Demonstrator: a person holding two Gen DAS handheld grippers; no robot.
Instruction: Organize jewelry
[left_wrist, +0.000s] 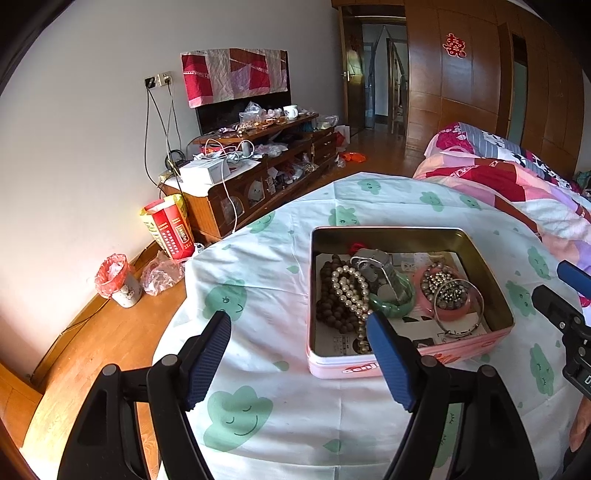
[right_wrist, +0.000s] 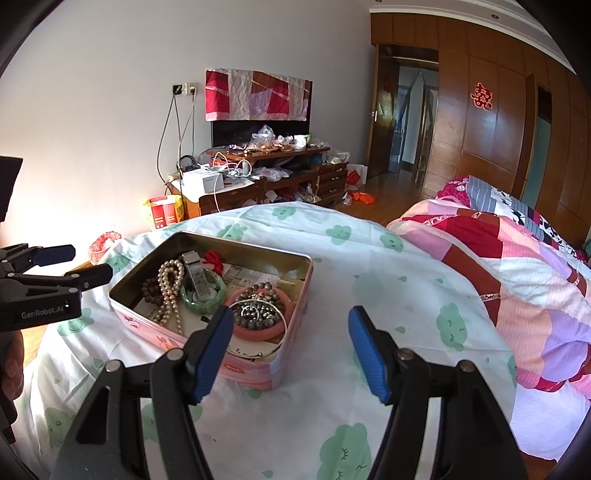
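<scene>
Hovering with jaws spread and empty, left gripper (left_wrist: 299, 332) has the pink tin (left_wrist: 461, 341) of jewelry just ahead-right; right gripper (right_wrist: 291, 326), likewise spread and empty, has it ahead-left on the bedsheet (right_wrist: 388, 280).

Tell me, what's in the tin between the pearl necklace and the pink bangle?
Between the pearl necklace and the pink bangle in the tin lies a green jade bangle with a silver watch resting across it, clearest in the left wrist view.
</scene>
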